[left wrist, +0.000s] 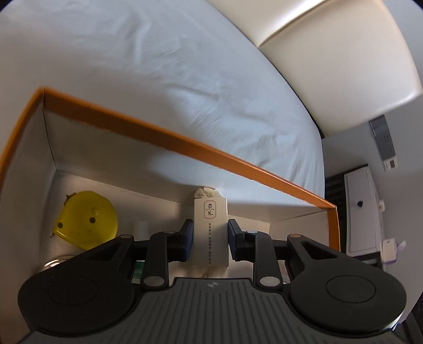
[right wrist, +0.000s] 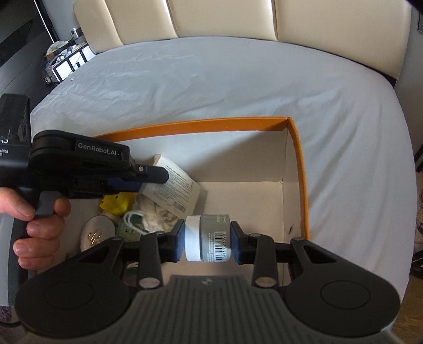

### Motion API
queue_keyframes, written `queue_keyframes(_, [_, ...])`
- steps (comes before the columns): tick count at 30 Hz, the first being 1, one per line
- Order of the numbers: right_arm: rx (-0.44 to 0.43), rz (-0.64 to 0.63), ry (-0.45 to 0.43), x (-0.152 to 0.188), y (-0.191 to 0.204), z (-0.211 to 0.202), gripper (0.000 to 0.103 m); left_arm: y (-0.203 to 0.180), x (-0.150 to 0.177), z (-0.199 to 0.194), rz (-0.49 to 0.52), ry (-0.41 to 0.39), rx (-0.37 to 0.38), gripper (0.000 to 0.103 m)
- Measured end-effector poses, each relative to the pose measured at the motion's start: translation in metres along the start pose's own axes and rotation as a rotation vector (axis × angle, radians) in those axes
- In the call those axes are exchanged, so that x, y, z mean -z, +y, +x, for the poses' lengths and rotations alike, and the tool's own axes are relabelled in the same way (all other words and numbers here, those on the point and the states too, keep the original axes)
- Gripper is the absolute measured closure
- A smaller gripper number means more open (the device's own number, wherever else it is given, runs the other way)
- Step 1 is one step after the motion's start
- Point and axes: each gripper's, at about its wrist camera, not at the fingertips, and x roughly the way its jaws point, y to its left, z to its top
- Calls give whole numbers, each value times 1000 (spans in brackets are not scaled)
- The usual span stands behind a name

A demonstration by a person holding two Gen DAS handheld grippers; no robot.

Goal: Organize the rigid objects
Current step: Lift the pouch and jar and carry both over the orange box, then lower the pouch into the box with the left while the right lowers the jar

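An orange-rimmed cardboard box [right wrist: 298,169] with a white inside sits on the bed. My left gripper [left wrist: 210,235] is shut on a slim cream carton [left wrist: 210,232] with printed characters, held over the box's inside. In the right wrist view this left gripper [right wrist: 148,177] reaches in from the left, a hand on its grip, with the same carton [right wrist: 175,189] showing its label. My right gripper [right wrist: 207,239] is shut on a small grey jar [right wrist: 211,238] with a white lid and a barcode, held sideways above the box floor.
Inside the box lie a yellow tape measure [left wrist: 86,221], a cloth pouch [right wrist: 156,211], a round white tin [right wrist: 96,232] and a green packet [right wrist: 129,229]. The box's right half floor [right wrist: 253,201] is bare. A cream padded headboard [right wrist: 211,18] stands behind the bed; a white nightstand [left wrist: 362,209] is at right.
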Motion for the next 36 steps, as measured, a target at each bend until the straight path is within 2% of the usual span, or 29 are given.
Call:
queue_keyframes(2, [0,4,14,-3,1,7,68,4,-3,6,-26,8,24,73])
queue_keyframes(4, [0,8,32,-4,3,14,68,4,-3,6,-13,12,13,72])
queue_keyframes(10, [-38,42,81,-2,7,22,68,-6,0,-4,100,-29,-118,70])
queue_keyframes(15, [-50,76,117,6,10,23,68,-17,2,-19,155,-62,-142,70])
queue_keyframes(22, [-141,209,218,8,10,33,68,-28,19,-43,283,-75,-182,70])
queue_keyframes(29, [-120,330,280,6,7,57,68,-22,24,-49,270,-52,-180,70])
queue_keyframes(33, [-143,347,297,3,13,65,68,-20,22,-50,262,-57,-176,70])
queue_keyframes(36, [-128,333,297,1,18,70,68,-17,22,-48,253,-48,-178,69])
